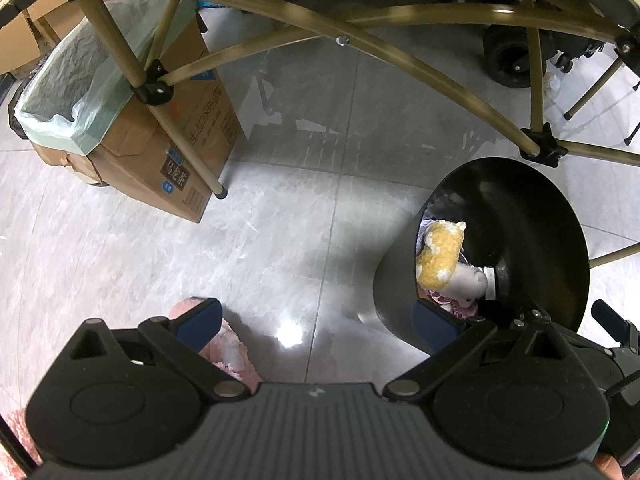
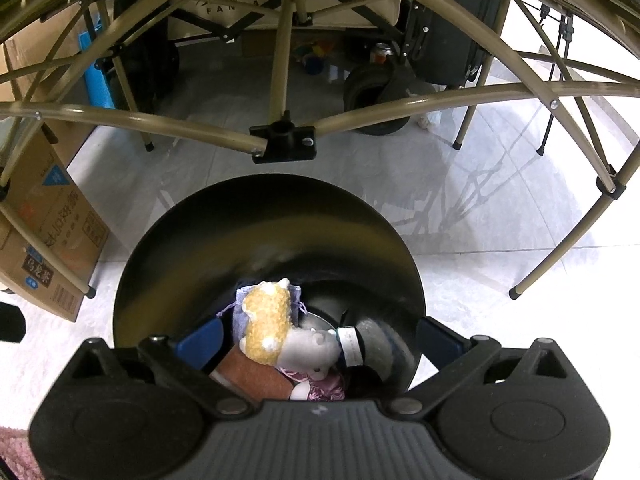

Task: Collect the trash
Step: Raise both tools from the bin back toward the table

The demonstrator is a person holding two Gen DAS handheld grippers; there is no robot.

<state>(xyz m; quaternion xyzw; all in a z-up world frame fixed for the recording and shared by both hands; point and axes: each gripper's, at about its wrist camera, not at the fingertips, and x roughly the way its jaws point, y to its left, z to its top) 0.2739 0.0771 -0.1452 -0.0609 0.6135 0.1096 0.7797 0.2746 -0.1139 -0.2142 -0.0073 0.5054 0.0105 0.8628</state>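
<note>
A black round bin (image 2: 264, 216) stands on the grey tiled floor, seen from above in the right wrist view and at the right (image 1: 532, 200) of the left wrist view. Inside lie a yellow and white plush toy (image 2: 268, 324), a grey plush piece (image 2: 308, 348), a lilac pouch (image 2: 294, 294), a brown piece (image 2: 256, 376) and a bottle with a white label (image 2: 350, 346). My right gripper (image 2: 318, 338) hangs open over the bin's mouth with nothing between its fingers. My left gripper (image 1: 318, 320) is open above the bare floor, left of the bin.
A cardboard box (image 1: 160, 148) lined with a pale green bag (image 1: 68, 92) stands at the left. Olive folding-table legs (image 1: 400, 60) cross overhead and rest on the floor. A black wheel (image 2: 376, 88) and a cart sit behind. Pink fluffy fabric (image 1: 230, 352) lies under my left gripper.
</note>
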